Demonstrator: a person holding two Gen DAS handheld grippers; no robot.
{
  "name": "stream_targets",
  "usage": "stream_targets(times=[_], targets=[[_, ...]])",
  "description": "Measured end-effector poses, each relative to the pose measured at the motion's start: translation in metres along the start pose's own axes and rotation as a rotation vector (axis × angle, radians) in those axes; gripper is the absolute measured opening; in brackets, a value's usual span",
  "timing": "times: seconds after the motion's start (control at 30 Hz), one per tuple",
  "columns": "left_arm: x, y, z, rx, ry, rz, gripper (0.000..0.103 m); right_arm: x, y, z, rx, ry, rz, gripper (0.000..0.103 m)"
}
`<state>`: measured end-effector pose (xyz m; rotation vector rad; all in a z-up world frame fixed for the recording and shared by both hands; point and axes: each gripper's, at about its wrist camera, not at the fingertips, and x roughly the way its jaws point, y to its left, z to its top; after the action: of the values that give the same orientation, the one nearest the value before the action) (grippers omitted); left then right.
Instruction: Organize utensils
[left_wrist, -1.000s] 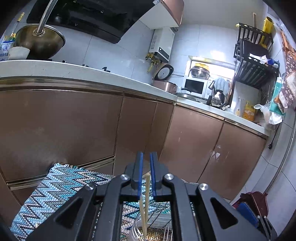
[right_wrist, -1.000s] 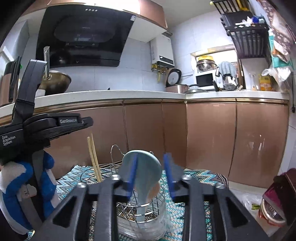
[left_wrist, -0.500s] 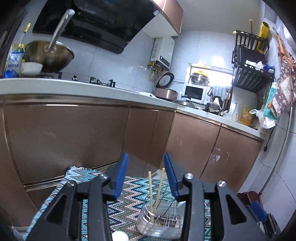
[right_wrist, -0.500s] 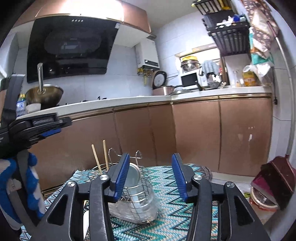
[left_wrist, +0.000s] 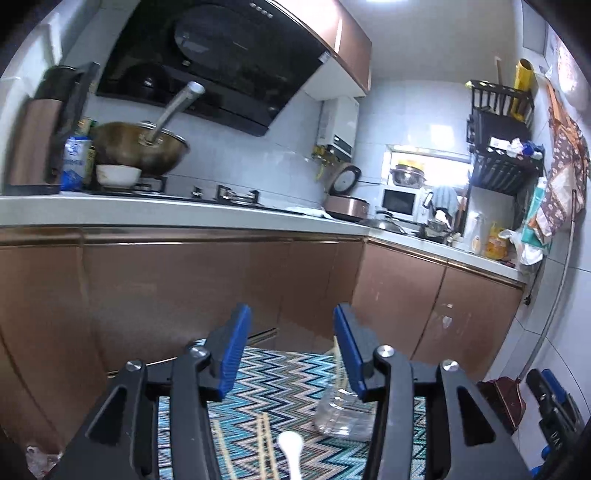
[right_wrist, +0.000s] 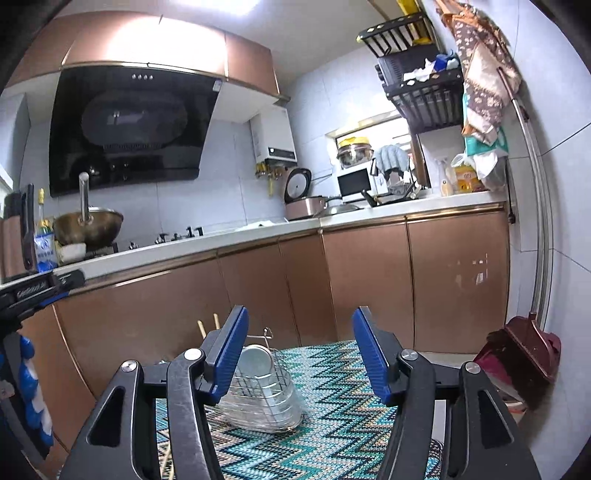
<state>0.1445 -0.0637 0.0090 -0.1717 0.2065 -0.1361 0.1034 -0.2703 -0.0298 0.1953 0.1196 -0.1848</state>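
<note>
Since a second ago both grippers have let go and backed off: left gripper (left_wrist: 291, 347) was pinched on a pair of chopsticks over the holder, right gripper (right_wrist: 299, 350) had the spoon between its fingers; now both stand wide apart, holding nothing, and sit higher and further from the holder.

Utensil holder (right_wrist: 264, 398) stands on the mat, left of centre in the right wrist view, partly behind the left finger of the right gripper. It's a wire-mesh basket inside a clear ribbed plastic tub. Pale spoon (right_wrist: 255, 360) is in it, bowl up, smooth and glossy. Two chopstick tips (right_wrist: 208, 325) poke up behind that finger, thin, light wood or bamboo; base hidden, but they look to be in the holder. In the left wrist view the holder shows only as clear plastic, mostly behind the right finger.

Progress, judged: one spoon and one pair are in. Left to do: loose chopsticks (left_wrist: 264, 439) lie flat on the mat between the left gripper's fingers, and a white spoon (left_wrist: 291, 448) lies just beside them. So roughly halfway; count of loose sticks unclear, bottom edge cuts them off.

Mat (right_wrist: 332, 413) is woven, blue-teal-white zigzag, coarse knit texture. Beyond it, coppery glossy cabinet doors (right_wrist: 369, 280) and a white countertop (right_wrist: 229, 240).
</note>
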Motion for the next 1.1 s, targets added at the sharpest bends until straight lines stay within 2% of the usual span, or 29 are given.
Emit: stream_targets(times=[0.3, 0.53, 0.9, 1.1], targets=[[-0.054, 0.051, 0.010, -0.045, -0.033, 0.094, 0.045, -0.032, 0.018, 0.012, -0.012, -0.024, 0.035, 0.059], [-0.080, 0.077, 0.009, -0.061, -0.028, 0.126, 0.045, -0.050, 0.026, 0.016, -0.021, -0.032, 0.051, 0.059], [-0.080, 0.098, -0.002, -0.092, 0.058, 0.103, 0.045, -0.058, 0.043, 0.016, -0.056, -0.009, 0.085, 0.059], [-0.061, 0.102, -0.015, -0.099, 0.144, 0.079, 0.045, -0.048, 0.046, 0.009, -0.065, 0.030, 0.094, 0.059]])
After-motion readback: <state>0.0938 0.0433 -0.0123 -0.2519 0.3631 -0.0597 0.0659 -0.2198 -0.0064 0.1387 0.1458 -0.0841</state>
